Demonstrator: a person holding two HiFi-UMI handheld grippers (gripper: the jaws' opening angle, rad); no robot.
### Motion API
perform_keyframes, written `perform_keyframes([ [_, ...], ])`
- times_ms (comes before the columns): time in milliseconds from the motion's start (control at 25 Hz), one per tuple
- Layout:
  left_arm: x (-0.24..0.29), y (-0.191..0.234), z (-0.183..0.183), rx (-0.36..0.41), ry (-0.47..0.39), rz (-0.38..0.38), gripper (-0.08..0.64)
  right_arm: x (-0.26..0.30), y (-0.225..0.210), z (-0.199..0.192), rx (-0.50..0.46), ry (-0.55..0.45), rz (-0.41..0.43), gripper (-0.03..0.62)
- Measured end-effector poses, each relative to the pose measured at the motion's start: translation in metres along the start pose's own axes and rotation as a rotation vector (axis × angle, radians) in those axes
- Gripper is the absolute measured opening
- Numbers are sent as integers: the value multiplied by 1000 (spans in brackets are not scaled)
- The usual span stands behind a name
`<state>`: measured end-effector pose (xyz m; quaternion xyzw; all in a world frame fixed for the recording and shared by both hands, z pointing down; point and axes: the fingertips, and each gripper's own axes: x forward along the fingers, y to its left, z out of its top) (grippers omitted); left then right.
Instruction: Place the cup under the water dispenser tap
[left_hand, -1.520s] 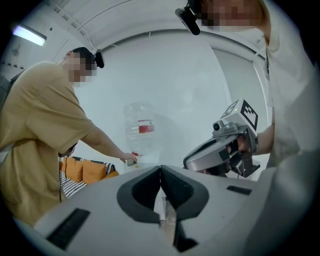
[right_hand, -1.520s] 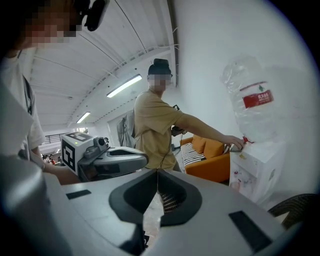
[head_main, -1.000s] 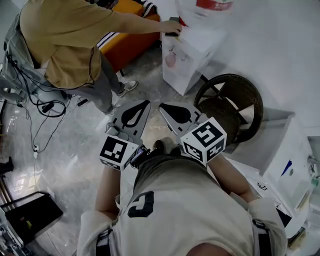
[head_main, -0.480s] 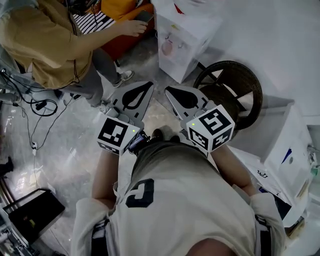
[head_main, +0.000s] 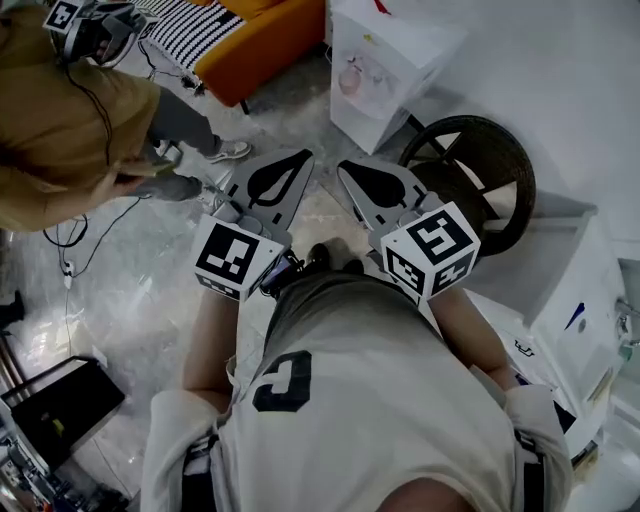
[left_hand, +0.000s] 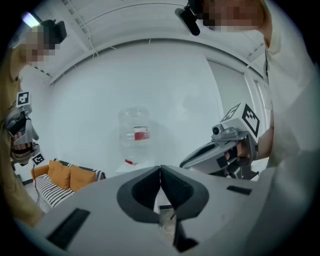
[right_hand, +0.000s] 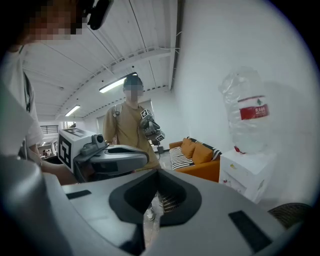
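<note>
Head view cut off the water dispenser (head_main: 395, 55) at its top, against the white wall (head_main: 560, 90) beside the orange sofa (head_main: 265, 40); a pink shape (head_main: 351, 79) on its front was too small to identify. Gripper views alone showed the dispenser upright, its bottle (right_hand: 246, 117) vertical on top. Left gripper (head_main: 306, 156) and right gripper (head_main: 343, 166): jaws closed together, nothing held.

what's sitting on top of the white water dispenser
A large clear water bottle with a red label stands upside down on the white water dispenser. The part of the dispenser's top under its neck is covered; nothing else shows on it.
</note>
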<state>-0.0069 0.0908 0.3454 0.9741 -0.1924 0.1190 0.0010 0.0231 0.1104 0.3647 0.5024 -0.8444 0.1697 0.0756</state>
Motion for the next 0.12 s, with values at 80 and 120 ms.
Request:
perform_keyframes([
  [80, -6, 0, -7, -12, 18, 5, 58, 3, 6, -4, 5, 11, 11, 28],
  [120, -8, -1, -10, -18, 29, 8, 58, 4, 9, -7, 8, 16, 17, 28],
])
